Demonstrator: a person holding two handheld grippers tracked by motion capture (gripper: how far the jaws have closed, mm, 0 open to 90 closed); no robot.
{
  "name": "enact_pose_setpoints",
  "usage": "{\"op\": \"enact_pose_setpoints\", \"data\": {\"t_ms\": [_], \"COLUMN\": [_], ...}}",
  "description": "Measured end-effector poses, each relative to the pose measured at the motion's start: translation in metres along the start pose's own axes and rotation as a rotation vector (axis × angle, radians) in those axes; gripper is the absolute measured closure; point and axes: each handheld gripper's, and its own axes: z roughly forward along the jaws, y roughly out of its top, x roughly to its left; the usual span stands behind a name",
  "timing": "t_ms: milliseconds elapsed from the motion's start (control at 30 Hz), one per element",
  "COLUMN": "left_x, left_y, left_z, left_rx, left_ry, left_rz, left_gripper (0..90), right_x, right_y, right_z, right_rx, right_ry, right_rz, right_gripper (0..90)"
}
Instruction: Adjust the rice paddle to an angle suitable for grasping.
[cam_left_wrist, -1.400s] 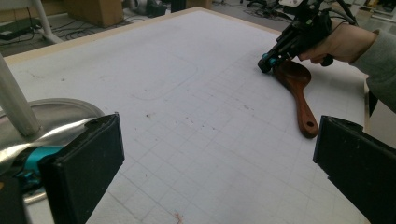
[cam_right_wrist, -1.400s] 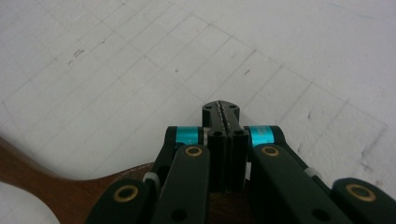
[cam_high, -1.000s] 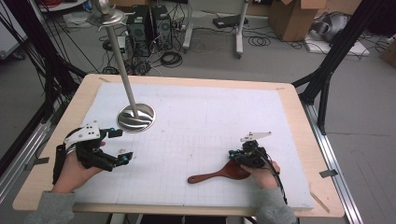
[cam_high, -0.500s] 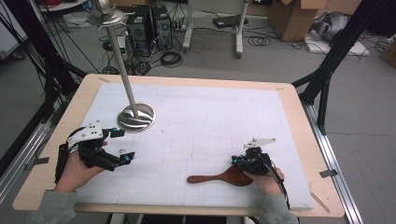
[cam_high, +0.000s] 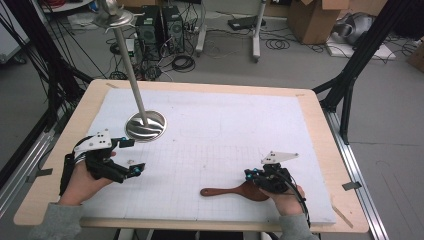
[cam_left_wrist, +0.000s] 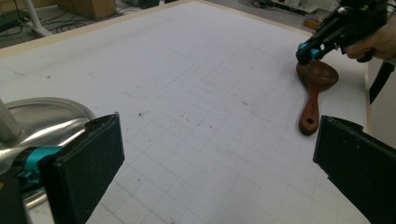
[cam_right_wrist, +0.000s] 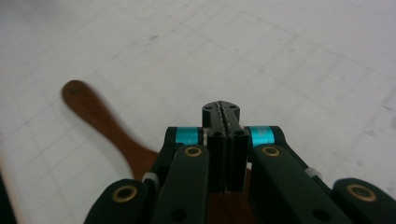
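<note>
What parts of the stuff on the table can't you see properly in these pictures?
- Wooden spoon: in the high view the right tool and hand cover much of its bowl; in the right gripper view the tool's body hides the bowl.
- Metal stand: in the left gripper view the frame edge and the left tool's jaw cut off its base.
- Whether the right tool touches the spoon: too small to tell.

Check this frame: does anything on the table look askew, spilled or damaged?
Nothing stands out. The wooden spoon lies flat and whole on the gridded mat, by the shut right gripper. The metal stand sits on its base; its tilt seems camera perspective.
</note>
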Motion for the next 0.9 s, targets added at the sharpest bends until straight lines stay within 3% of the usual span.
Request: {"op": "enact_pose_setpoints", "data": {"t_ms": [100, 433, 767, 900], "left_x": [0.000, -0.001, 0.000, 0.000], "left_y": [0.001, 0.001, 0.002, 0.001], "left_z": [-0.001, -0.001, -0.003, -0.003], "left_rx": [-0.002, 0.001, -0.004, -0.002], "left_ry": [0.000, 0.010, 0.019, 0.015], "left_rz": [0.003, 0.005, 0.004, 0.005], "left_gripper": [2.4, 2.3, 2.3, 2.3], "right_x": [0.009, 0.036, 0.046, 0.049], "right_y": [-0.004, -0.009, -0.014, -0.012], "right_z": [0.003, 0.006, 0.022, 0.024], "right_rx": [-0.013, 0.020, 0.099, 0.114], "right_ry": [0.042, 0.086, 0.122, 0.155], "right_rz": [-0.022, -0.085, -0.126, -0.119], "right_gripper": [89.7, 89.7, 89.7, 89.7]}}
